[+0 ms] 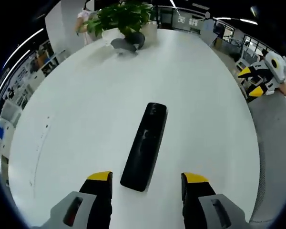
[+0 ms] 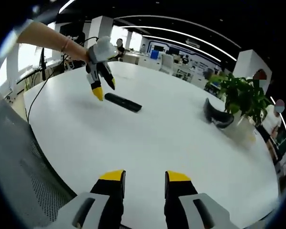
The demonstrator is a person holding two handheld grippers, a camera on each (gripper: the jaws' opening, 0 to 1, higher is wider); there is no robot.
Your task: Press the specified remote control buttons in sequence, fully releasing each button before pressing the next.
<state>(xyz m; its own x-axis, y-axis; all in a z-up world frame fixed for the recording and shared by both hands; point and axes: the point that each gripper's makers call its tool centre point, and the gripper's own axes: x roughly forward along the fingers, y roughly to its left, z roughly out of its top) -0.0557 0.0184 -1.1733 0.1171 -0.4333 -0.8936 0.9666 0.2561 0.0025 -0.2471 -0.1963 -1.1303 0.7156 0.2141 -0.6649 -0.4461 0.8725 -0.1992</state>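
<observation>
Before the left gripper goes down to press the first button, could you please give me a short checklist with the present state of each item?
1. Remote control lies flat on the white table, in sight from both views: ok.
2. Left gripper lined up with the remote, whose near end sits between the jaws, which stand apart: ok.
3. Left gripper off the remote, so no button is held down: ok; in the right gripper view it hangs above the table beside the remote.
4. Right gripper away from the remote, jaws apart and holding nothing: ok.
5. Potted plant and the dark object beside it stand far from the remote: ok.
6. Which button is the first target: cannot tell, buttons too small to read.
</observation>
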